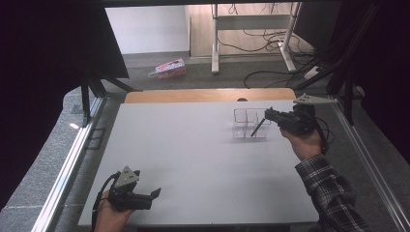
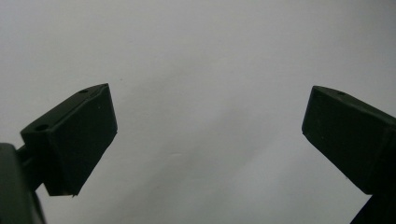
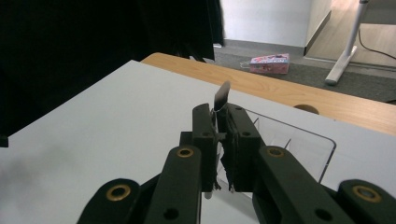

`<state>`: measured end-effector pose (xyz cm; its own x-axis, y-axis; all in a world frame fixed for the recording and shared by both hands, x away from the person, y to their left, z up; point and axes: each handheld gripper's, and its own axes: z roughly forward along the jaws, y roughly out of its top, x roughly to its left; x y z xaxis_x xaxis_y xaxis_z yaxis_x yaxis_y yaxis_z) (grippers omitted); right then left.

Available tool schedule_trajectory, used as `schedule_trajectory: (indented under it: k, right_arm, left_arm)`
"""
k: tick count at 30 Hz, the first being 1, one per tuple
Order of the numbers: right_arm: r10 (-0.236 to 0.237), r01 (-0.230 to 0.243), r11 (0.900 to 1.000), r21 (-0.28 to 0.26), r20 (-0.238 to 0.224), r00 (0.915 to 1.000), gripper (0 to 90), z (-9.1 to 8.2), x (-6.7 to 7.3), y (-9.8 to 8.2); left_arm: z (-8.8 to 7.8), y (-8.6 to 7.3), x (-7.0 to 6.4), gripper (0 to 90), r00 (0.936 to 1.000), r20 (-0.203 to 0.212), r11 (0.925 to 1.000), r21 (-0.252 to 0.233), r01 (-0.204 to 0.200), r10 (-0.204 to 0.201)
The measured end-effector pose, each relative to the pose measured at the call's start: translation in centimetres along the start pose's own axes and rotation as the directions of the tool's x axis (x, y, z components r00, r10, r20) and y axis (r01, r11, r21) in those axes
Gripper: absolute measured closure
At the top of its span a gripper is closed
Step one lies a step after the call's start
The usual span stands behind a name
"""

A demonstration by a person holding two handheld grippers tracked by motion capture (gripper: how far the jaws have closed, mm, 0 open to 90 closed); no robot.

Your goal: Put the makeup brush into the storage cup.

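My right gripper [image 1: 267,114] is over the far right of the white table [image 1: 193,159], shut on a thin dark stick [image 1: 257,127]. The stick slants down from the jaws into a clear plastic compartment box [image 1: 241,131]. In the right gripper view the jaws [image 3: 217,116] pinch the stick [image 3: 222,95], whose dark flat end pokes up above them; the clear box [image 3: 322,142] lies just beyond. My left gripper [image 1: 153,197] rests near the front left edge of the table, pointing right. Its jaws [image 2: 210,126] stand wide open with only bare table between them.
A wooden strip [image 1: 208,95] runs along the table's far edge. On the floor beyond lie a pink carton [image 1: 170,68], desk legs [image 1: 215,43] and cables [image 1: 270,72]. Metal rails [image 1: 72,154] border the table's left and right sides.
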<state>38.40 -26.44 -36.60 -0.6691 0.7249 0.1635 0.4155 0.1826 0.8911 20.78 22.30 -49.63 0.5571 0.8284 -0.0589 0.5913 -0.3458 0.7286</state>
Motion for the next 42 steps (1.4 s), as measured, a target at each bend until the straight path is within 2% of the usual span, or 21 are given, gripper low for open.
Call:
schedule_trajectory:
  k: [7, 9, 16, 26, 31, 42]
  right_arm:
    - [-0.001, 0.001, 1.0, -0.01, 0.02, 0.9998, 82.7, -0.1, -0.6, 0.7]
    - [-0.001, 0.001, 1.0, -0.014, 0.027, 0.9996, 82.8, -0.1, -0.7, 0.9]
    - [-0.005, 0.007, 0.999, -0.033, 0.05, 0.9987, 82.8, 0.0, -1.1, 2.0]
    - [-0.014, 0.018, 0.999, -0.043, 0.083, 0.9965, 82.8, 1.4, -1.6, 3.4]
    - [-0.011, 0.016, 0.999, -0.046, 0.102, 0.9947, 82.8, 2.1, -1.8, 3.7]
    - [-0.01, 0.016, 0.999, -0.045, 0.134, 0.9909, 82.8, 3.6, -2.5, 3.8]
  left_arm:
    - [-0.4, -0.5, 0.6, 3.9, 0.9996, -0.025, 0.9998, 0.015, 0.013, -0.012]
    - [-0.5, -0.7, 0.8, 3.9, 0.9991, -0.029, 0.9995, 0.008, 0.031, -0.031]
    - [-0.8, -1.0, 1.2, 4.0, 0.9982, -0.039, 0.9989, 0.01, 0.045, -0.045]
    - [-0.5, -0.9, 1.0, 3.7, 0.9988, -0.041, 0.9994, 0.02, 0.028, -0.027]
    - [-0.4, -0.8, 0.8, 3.6, 0.9991, -0.041, 0.9994, 0.035, 0.008, -0.007]
    - [-0.4, -0.9, 0.8, 3.6, 0.9992, -0.04, 0.9992, 0.04, 0.007, -0.005]
